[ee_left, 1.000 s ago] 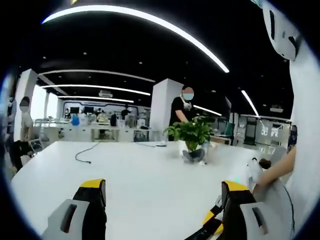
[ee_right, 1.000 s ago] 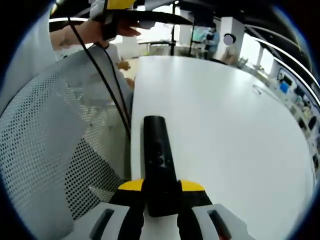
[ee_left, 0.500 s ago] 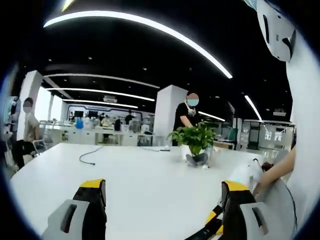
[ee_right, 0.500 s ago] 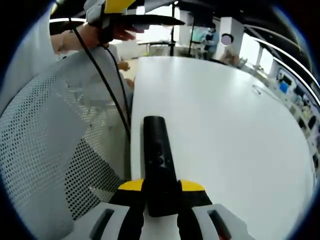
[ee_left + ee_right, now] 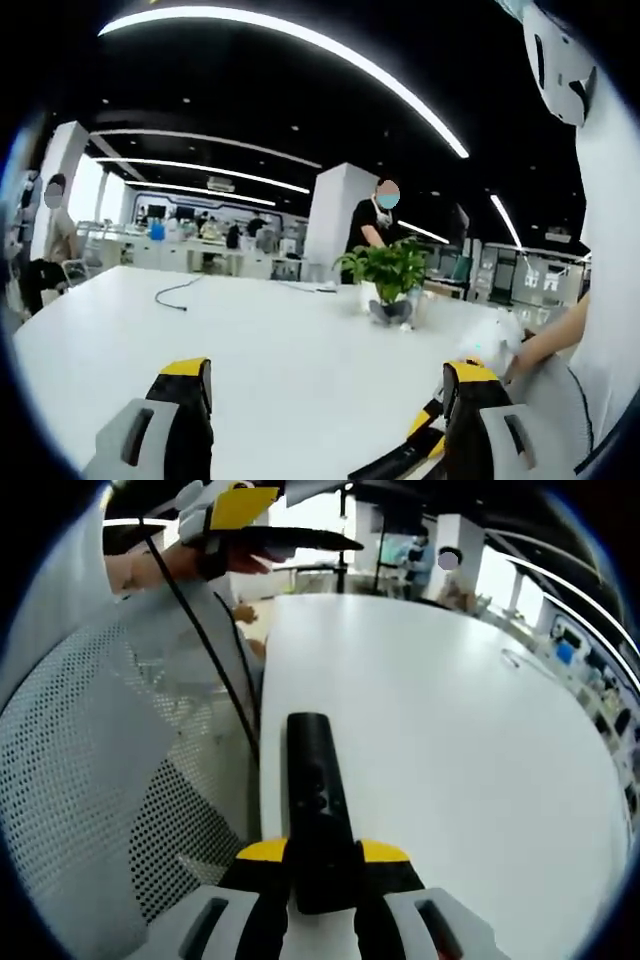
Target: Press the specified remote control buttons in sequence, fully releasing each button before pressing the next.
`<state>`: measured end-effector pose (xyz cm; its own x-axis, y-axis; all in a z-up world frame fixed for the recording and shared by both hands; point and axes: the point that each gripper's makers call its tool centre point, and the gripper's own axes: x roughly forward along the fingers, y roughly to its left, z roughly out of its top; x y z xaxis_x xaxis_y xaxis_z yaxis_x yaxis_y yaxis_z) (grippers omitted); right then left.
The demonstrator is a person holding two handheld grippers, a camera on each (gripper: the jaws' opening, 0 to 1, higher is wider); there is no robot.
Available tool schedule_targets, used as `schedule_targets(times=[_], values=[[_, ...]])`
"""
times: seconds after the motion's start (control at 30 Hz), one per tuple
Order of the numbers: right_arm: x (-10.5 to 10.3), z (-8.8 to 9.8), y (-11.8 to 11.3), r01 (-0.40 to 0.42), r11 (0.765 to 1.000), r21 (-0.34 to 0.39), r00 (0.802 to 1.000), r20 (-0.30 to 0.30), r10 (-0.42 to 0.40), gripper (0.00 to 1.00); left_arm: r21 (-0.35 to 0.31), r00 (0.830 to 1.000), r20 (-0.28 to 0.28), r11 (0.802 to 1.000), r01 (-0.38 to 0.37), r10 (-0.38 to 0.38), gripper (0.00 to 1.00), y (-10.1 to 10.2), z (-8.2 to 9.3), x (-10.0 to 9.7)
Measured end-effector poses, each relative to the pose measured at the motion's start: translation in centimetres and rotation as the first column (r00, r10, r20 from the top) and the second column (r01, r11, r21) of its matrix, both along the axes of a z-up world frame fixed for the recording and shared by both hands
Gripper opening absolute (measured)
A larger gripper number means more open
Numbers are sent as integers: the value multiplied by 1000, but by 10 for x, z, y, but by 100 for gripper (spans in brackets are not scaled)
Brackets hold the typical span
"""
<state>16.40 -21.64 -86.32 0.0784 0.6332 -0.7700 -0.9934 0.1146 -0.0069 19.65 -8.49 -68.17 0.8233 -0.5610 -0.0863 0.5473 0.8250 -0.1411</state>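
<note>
A long black remote control (image 5: 318, 800) with small buttons on top sticks out forward over the white table (image 5: 450, 710). My right gripper (image 5: 322, 858) is shut on its near end, yellow-tipped jaws on both sides. My left gripper (image 5: 325, 395) is open, its jaws wide apart with nothing between them, held above the white table (image 5: 250, 340). In the right gripper view the left gripper (image 5: 262, 525) shows at the top left, held in a person's hand, with a black cable hanging from it.
A perforated white chair back (image 5: 100, 780) stands left of the table edge. A potted green plant (image 5: 385, 275) and a thin cable (image 5: 175, 293) lie on the far table. People stand and sit in the office behind.
The left gripper view has tilted and shifted a little; in the right gripper view the left gripper has come lower. The remote stays gripped in the same place.
</note>
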Motion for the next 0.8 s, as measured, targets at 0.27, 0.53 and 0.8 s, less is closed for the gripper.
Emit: schedule_targets(times=[0.27,0.53,0.8], values=[[1,0,0,2,1000,2,1000,0,-2,22,152,999,2,987,51,-52,100,-23,-16,-6],[2,-1,1,3,1000,-9,1000,-7,-4,22,167,999,16,985,31,-34,100,9,-3,3],[2,0,1,4,999,-39,1000,-17,-5,21,147,1000,22,989,19,-22,100,12,-1,6]])
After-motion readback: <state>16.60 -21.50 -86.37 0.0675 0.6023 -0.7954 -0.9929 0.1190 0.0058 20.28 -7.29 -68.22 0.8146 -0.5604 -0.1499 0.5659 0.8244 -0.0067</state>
